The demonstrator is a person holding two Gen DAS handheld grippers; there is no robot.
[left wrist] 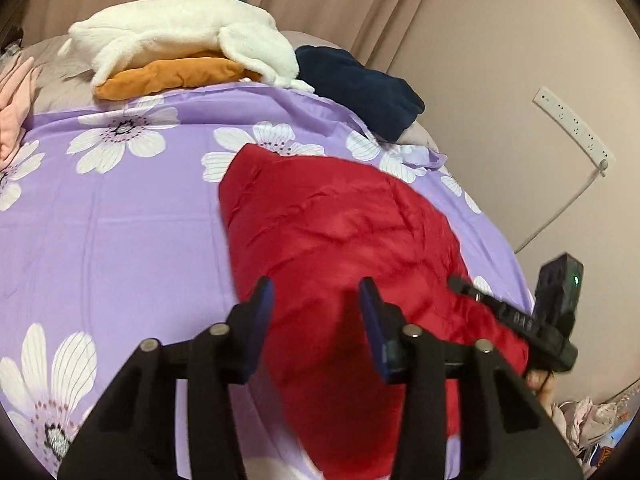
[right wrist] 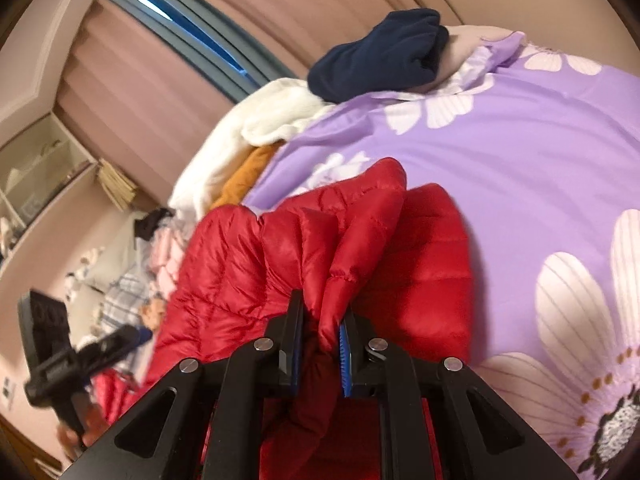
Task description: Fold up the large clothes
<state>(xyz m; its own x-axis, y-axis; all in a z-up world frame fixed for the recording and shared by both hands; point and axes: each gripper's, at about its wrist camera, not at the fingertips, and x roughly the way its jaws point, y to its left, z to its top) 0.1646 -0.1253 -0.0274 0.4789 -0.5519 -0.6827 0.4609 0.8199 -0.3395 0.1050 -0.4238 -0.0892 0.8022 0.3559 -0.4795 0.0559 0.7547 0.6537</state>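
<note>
Red quilted puffer jacket (right wrist: 360,248), glossy, bunched between right hand-held gripper (right wrist: 320,320) pads; left hand-held gripper (left wrist: 316,312) half-open, empty

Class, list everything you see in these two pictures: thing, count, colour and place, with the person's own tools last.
Jacket: one, red, on the sheet.
Sheet: one, purple with white flowers, over the bed.
White garment: one, at the far edge.
Orange garment: one, under the white one.
Navy garment: one, far corner.
Power strip: one, white, on the wall.
Left gripper: black, jaws apart over the jacket.
Right gripper: black, jaws shut on the jacket.
</note>
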